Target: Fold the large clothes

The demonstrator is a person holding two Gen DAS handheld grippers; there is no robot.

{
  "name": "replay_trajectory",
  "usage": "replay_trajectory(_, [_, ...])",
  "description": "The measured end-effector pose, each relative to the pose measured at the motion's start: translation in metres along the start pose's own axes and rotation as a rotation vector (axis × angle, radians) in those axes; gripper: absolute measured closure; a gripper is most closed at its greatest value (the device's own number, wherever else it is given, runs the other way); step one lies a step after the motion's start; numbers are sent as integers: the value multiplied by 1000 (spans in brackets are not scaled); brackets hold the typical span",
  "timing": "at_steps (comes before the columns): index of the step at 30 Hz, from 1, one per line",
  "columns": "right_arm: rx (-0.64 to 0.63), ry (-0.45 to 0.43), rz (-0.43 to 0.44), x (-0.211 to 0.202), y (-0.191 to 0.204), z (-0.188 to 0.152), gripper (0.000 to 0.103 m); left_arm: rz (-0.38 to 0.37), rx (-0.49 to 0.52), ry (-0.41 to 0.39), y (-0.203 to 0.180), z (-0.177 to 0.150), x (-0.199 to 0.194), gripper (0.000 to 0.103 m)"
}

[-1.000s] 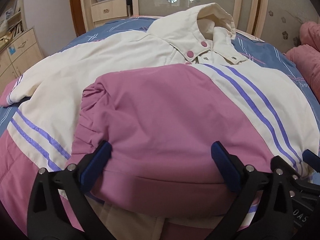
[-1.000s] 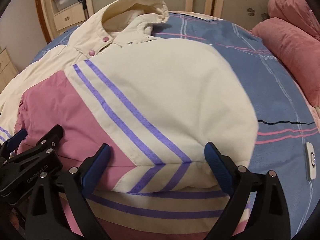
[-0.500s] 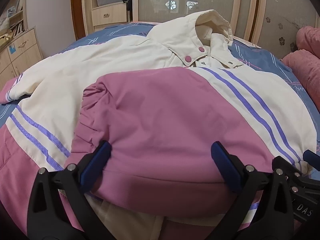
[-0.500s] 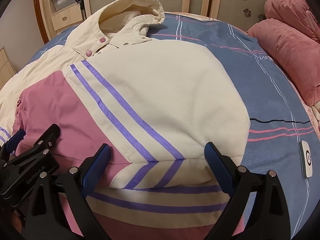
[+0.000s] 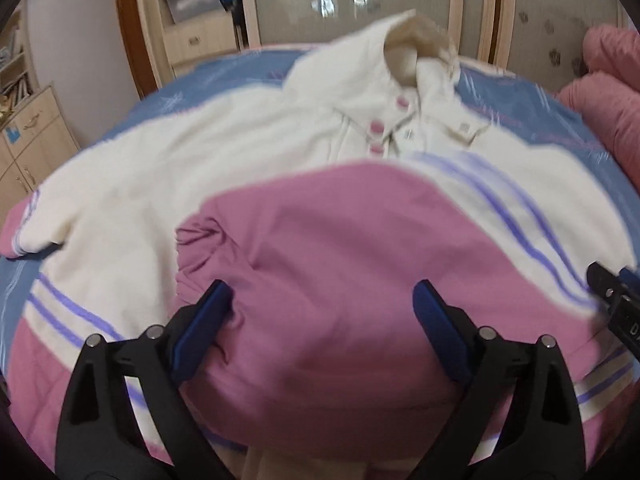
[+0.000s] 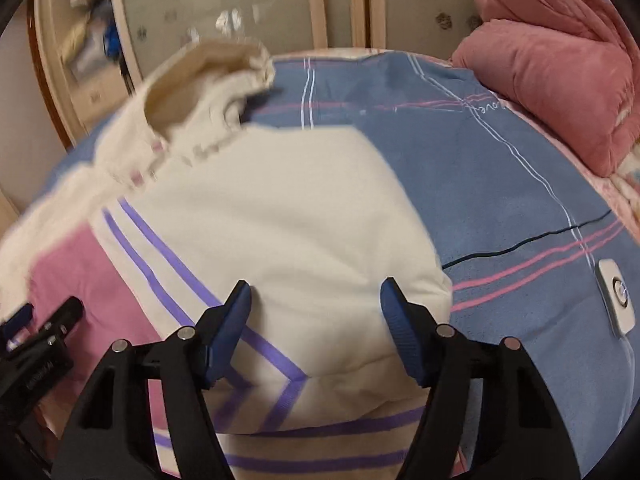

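Cream-pink jacket [image 5: 320, 240] lies on blue bedspread [image 6: 500, 200], hood [image 6: 208, 80] toward upper left of right wrist view. Left gripper [image 5: 322, 308], bottom centre of its frame, jaws wide apart, pink folded fabric bulging between pads; grip uncertain. Right gripper [image 6: 316, 304] jaws have just been closing, cream folded edge between them, pads beside cloth, not clearly pinching. Pink quilt [image 6: 560, 68] upper right.

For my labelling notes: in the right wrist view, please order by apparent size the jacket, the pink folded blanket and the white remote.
1. jacket, the largest.
2. pink folded blanket, though it lies farther away.
3. white remote, clearly the smallest.
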State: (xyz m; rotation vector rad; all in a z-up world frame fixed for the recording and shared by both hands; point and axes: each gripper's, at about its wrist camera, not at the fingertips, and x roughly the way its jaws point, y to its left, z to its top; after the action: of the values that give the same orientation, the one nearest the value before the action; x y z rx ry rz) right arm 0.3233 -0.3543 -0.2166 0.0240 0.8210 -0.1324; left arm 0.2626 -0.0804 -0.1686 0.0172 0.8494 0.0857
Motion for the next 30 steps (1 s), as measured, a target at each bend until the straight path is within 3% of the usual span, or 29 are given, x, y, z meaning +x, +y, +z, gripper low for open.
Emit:
replay_trajectory(4, [-83, 6, -79, 6, 15, -4, 32, 23, 22, -8, -4, -4, 4, 6])
replay_trajectory(9, [-70, 26, -56, 10, 9, -3, 31, 64, 40, -1, -11, -1, -2, 5])
replay_trajectory(13, [11, -80, 21, -19, -1, 2, 30, 46, 34, -101, -9, 12, -31, 6])
replay_trajectory(15, [52, -105, 48, -27, -8, 6, 30, 81, 47, -132, -5, 17, -34, 2])
replay_trajectory(17, [62, -77, 38, -21, -12, 7, 29, 106, 45, -88, 1, 17, -23, 2])
replay_trajectory(18, [62, -46, 31, -15, -13, 6, 29, 103, 26, -28, 7, 14, -9, 2])
replay_trajectory(20, [42, -10, 15, -5, -8, 3, 28, 48, -31, 63, 19, 6, 14, 2])
replay_trajectory(22, [-32, -5, -36, -2, 5, 2, 22, 3, -84, 48, 30, 1, 19, 2])
replay_trajectory(25, [-118, -16, -128, 1, 21, -4, 21, 4, -87, 54, 31, 1, 20, 2])
replay_trajectory(30, [-106, 9, -124, 7, 16, -4, 18, 10, -78, 40, 27, -1, 18, 2])
